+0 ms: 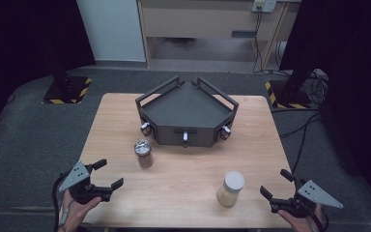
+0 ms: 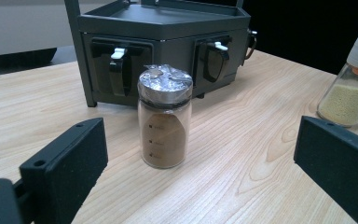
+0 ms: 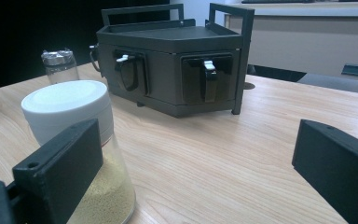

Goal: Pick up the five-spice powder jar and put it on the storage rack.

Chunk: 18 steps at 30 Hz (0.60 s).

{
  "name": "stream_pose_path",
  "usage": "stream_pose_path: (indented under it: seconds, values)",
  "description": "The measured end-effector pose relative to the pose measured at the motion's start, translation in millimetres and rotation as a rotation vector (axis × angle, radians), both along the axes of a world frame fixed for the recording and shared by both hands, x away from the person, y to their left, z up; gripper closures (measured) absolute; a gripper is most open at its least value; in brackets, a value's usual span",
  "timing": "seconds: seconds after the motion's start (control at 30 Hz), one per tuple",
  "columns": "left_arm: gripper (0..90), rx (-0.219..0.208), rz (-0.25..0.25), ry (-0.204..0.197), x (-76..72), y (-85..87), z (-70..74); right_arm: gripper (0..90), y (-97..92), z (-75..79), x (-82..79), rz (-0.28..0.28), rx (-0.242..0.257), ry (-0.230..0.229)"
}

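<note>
Nothing picked up yet: left gripper (image 1: 107,174) at 8 o'clock on the table (image 1: 183,193), jaws spread wide and empty; right gripper (image 1: 276,184) at 4 o'clock, likewise agape with nothing between. Counted: 2 jars, 1 dark rack (image 1: 187,111) at 12 o'clock (3 latches on its front). Silver-capped brown jar (image 1: 143,153) near centre, white-lidded yellow jar (image 1: 231,188) at 5 o'clock, both untouched. Grasping and placing all seemingly left.

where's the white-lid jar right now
In the high view the white-lid jar stands on the table at front right, just left of the open right gripper and apart from it. The silver-lid jar stands farther left, nearer the dark rack.
</note>
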<state>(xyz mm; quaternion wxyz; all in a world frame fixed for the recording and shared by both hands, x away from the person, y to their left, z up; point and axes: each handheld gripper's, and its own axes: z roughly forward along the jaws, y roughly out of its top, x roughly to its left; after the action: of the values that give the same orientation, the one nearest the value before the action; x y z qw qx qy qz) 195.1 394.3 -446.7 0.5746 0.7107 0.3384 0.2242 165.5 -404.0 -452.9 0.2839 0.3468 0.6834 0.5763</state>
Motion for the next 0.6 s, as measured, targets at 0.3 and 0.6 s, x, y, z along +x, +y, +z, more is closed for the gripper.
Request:
stream_pose_path:
  seconds: [0.3, 0.6]
  values:
    - [1.3, 0.008, 0.005, 0.000, -0.7, -2.5, 0.8, 2.3, -3.2, -2.2, -0.7, -0.009, 0.006, -0.001]
    - [1.1, 0.007, 0.005, 0.001, 1.3, -0.8, 0.1, 2.2, -5.1, -2.6, 0.9, -0.007, 0.009, 0.000]
